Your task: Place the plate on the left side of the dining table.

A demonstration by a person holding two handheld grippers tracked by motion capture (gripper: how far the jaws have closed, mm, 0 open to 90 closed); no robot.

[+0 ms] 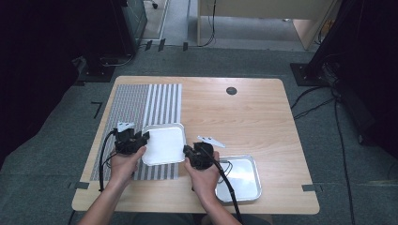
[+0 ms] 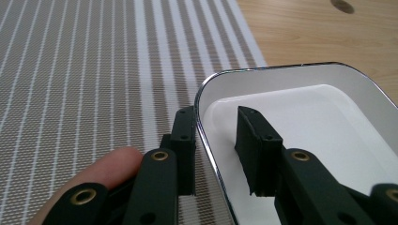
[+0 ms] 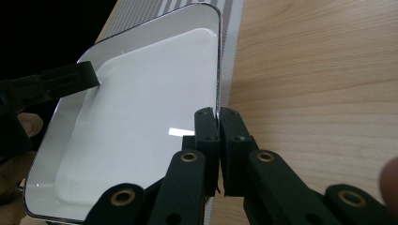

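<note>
The wooden table [image 1: 244,112] is carrying a striped mat [image 1: 141,105] that is covering its nine o'clock half, from the far edge down to the near one. Over the mat's inner edge, at about seven o'clock from the table's middle, a white tray [image 1: 163,143] is being carried between both grippers; one on each side is keeping a wide, shallow thing level, which a single pinch could hardly do. A second, shinier tray [image 1: 246,176] is lying at five o'clock on the bare wood, apart from the first and untouched.

The left gripper [image 1: 133,139] is gripping the white tray's nine o'clock rim. In the left gripper view one jaw is sitting outside the rim [image 2: 206,140] and the other inside the basin, with a visible gap between them (the raised wall is what is keeping them from meeting). The right gripper [image 1: 193,152] is pinching the three o'clock rim, and in the right gripper view its jaws are standing almost together on the thin edge [image 3: 218,93].

Judging by the tray's place, it is probably heading for the mat.
</note>
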